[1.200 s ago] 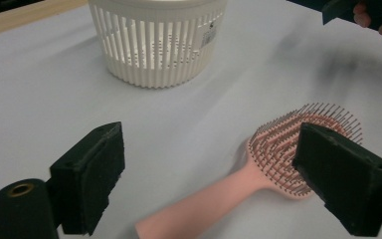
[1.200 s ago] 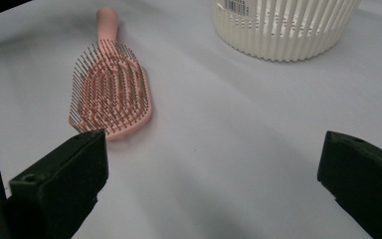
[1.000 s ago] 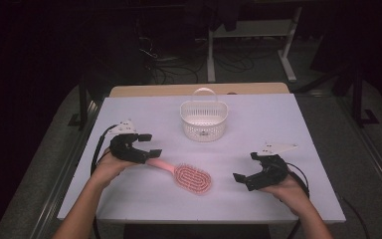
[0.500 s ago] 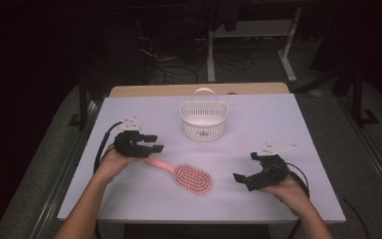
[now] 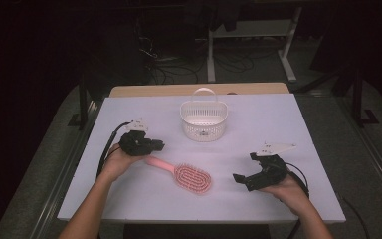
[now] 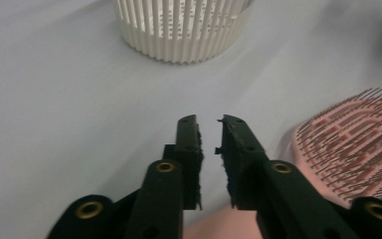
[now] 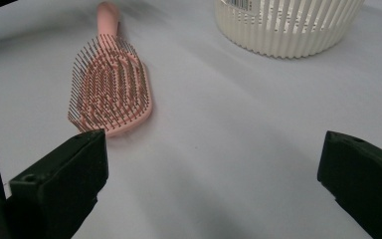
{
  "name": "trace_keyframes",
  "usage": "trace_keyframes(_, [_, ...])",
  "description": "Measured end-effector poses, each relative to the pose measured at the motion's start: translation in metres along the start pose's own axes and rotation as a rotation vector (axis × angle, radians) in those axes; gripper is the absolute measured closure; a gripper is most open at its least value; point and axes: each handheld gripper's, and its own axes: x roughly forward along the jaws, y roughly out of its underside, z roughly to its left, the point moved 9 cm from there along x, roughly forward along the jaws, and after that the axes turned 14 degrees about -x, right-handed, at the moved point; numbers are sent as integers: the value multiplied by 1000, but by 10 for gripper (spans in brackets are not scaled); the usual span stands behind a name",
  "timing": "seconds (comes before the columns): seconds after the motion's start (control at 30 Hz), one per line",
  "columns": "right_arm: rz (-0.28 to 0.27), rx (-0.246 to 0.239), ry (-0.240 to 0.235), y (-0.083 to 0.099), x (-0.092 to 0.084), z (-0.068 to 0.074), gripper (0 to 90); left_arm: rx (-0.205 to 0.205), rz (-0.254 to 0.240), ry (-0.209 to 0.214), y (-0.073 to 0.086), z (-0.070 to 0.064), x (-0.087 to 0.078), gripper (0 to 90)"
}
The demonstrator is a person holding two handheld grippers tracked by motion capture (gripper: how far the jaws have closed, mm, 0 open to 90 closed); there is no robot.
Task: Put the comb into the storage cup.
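Presently: pink hairbrush (image 5: 186, 174) flat on white desk (image 5: 278, 119), bristles up, head toward 4 o'clock, handle toward 10 o'clock. Left gripper (image 5: 155, 146) right over the handle end, jaws nearly closed with a thin gap between them, nothing clamped; in left gripper view, pink handle (image 6: 219, 226) below the jaws, bristled head (image 6: 358, 144) off at 3 o'clock. Probably lined up over the handle because that is the narrow, graspable part. Right gripper (image 5: 246, 176) resting low at 3 o'clock of the brush, well apart, jaws spread wide, empty; likely waiting. White slotted basket (image 5: 204, 119) upright at 12 o'clock of the brush, handle raised, mouth open upward; plausible destination. Grasp not yet made.
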Motion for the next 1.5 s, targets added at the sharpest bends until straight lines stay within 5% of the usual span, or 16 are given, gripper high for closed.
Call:
trace_keyframes(0.83, [0,-1,-1,1,0,-1,0,-28,113,-31,17,15,14,900])
trace_keyframes(1.5, [4,-2,-1,1,0,0,0,-6,192,-46,27,15,16,900])
